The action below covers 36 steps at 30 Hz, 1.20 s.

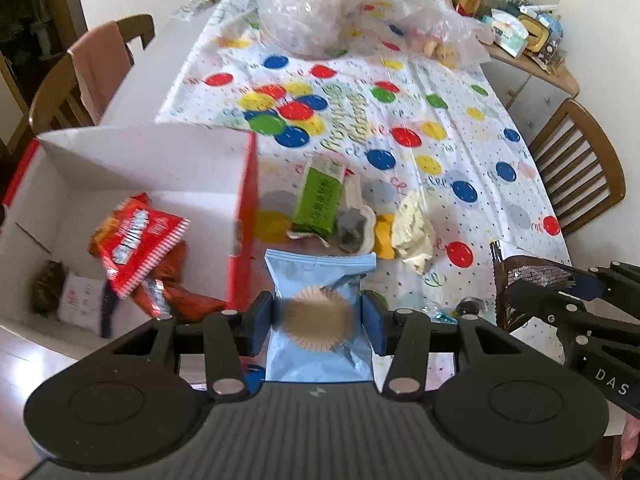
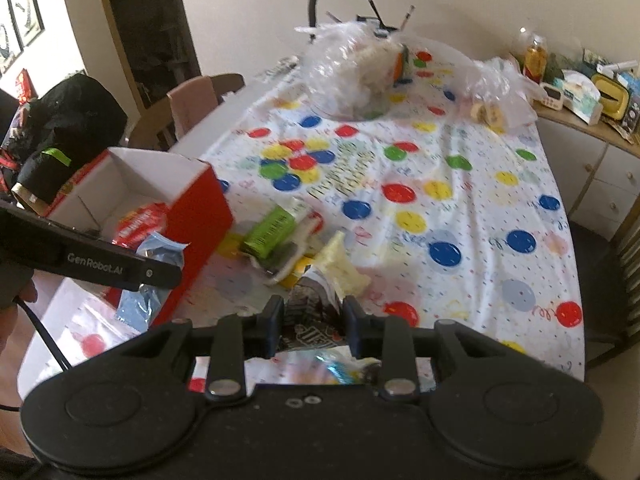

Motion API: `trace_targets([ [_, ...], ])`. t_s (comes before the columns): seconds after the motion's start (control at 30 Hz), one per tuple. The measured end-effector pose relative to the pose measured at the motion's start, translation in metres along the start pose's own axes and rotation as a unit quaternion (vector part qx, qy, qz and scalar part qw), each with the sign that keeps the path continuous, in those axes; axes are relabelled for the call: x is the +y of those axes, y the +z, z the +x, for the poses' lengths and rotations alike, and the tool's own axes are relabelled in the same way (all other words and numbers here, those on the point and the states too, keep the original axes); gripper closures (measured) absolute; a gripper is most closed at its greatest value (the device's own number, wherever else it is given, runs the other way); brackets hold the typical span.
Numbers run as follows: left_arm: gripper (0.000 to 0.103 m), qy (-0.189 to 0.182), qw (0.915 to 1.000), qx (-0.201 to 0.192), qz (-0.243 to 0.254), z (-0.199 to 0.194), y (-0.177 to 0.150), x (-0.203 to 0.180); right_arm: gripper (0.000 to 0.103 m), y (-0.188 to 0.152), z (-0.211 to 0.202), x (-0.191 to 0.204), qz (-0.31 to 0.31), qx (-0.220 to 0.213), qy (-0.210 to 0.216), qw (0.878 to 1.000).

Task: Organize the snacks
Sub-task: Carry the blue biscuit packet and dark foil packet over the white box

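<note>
Transfer step: left hand-held gripper pinches a blue packet beside the box; right hand-held gripper pinches a dark packet above the table. Next: carry both over the box, release.

We see our left gripper as a matte black body with 2 round raised discs, a ribbed centre panel and silver pivot screws on its linkage arms. Its fingers carry dark blue pads. Our right gripper has the same build, with 2 small screws at its centre. White "GenRobot.AI" lettering marks one side bar, "DAS" another. A black cable trails from the handle.
</note>
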State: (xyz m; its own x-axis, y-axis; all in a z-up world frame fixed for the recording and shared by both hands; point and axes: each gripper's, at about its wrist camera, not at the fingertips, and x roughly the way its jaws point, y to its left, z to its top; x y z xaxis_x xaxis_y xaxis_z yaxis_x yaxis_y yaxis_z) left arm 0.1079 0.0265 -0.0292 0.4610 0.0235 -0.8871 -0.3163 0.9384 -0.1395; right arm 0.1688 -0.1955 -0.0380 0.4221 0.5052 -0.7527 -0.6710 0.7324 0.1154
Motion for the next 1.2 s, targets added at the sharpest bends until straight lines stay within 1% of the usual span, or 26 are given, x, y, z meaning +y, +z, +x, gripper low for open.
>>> trace_targets([
  [0.27, 0.056, 0.009, 0.9997, -0.021, -0.009, -0.03, 0.008, 0.048, 0.073, 0.018, -0.002, 0.045, -0.007, -0.018, 0.021, 1.0],
  [0.6, 0.056, 0.043, 0.998, -0.04, -0.025, -0.045, 0.016, 0.124, 0.073, 0.037, 0.02, 0.116, -0.033, -0.025, 0.044, 0.998],
  [0.73, 0.056, 0.061, 0.9969, -0.039, -0.03, -0.041, 0.022, 0.155, 0.073, 0.045, 0.037, 0.139, -0.04, -0.018, 0.05, 0.998],
  [0.93, 0.056, 0.085, 0.9954, -0.02, -0.037, -0.023, 0.029, 0.197, 0.073, 0.053, 0.067, 0.17, -0.052, -0.002, 0.05, 0.997],
  [1.03, 0.056, 0.096, 0.9946, -0.012, -0.038, -0.012, 0.033, 0.214, 0.073, 0.056, 0.084, 0.182, -0.051, 0.008, 0.053, 0.997],
  [1.2, 0.056, 0.106, 0.9934, 0.007, -0.042, 0.01, 0.039, 0.234, 0.073, 0.06, 0.11, 0.203, -0.049, 0.028, 0.072, 0.996],
])
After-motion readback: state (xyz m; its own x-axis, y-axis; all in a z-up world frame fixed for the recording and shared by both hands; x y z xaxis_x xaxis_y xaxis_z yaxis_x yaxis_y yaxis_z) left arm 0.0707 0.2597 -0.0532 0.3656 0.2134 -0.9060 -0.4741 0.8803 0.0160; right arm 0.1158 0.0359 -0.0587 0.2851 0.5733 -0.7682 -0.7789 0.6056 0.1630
